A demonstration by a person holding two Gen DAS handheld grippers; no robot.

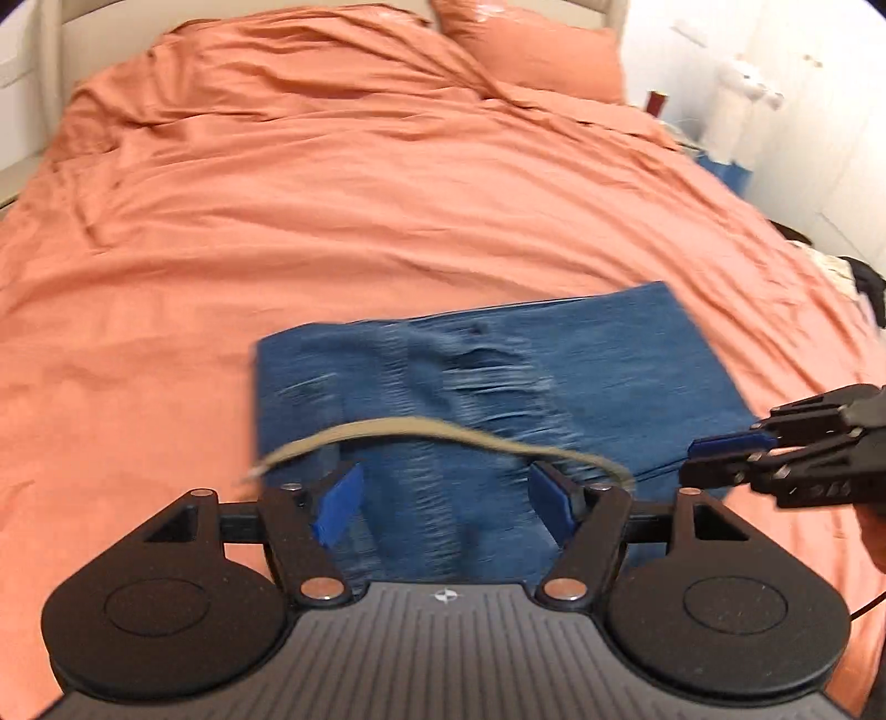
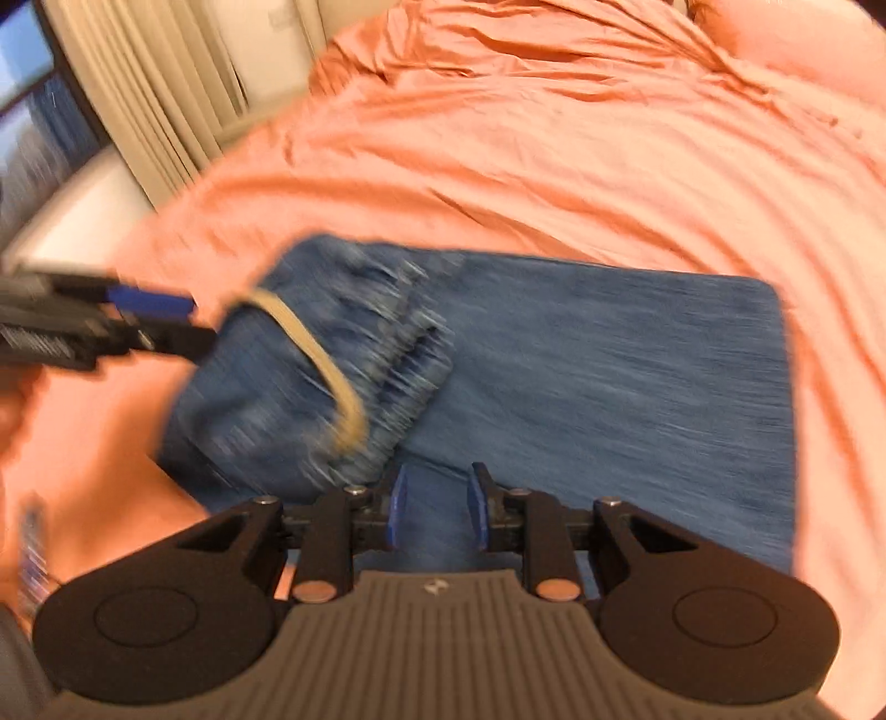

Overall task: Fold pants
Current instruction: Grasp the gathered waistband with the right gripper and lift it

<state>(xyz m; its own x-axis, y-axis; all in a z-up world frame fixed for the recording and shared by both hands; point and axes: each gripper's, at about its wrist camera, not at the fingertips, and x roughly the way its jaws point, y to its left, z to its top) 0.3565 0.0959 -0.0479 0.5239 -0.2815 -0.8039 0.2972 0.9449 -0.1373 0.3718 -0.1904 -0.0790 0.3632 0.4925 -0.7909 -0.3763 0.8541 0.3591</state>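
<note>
Blue jeans lie folded into a rough rectangle on the orange bed cover, with a frayed, bunched part and a tan strip curving across it. My left gripper hangs over the near edge of the jeans, its blue pads wide apart and touching nothing. In the right wrist view it sits at the left corner of the jeans. My right gripper is low over the near edge, jaws a narrow gap apart; denim shows through the gap, but no pad presses on it. Both views are motion-blurred.
The orange bed cover stretches far beyond the jeans, with a pillow at the head. Curtains and a pale ledge stand past the bed's left side. White furniture and small objects line the right side.
</note>
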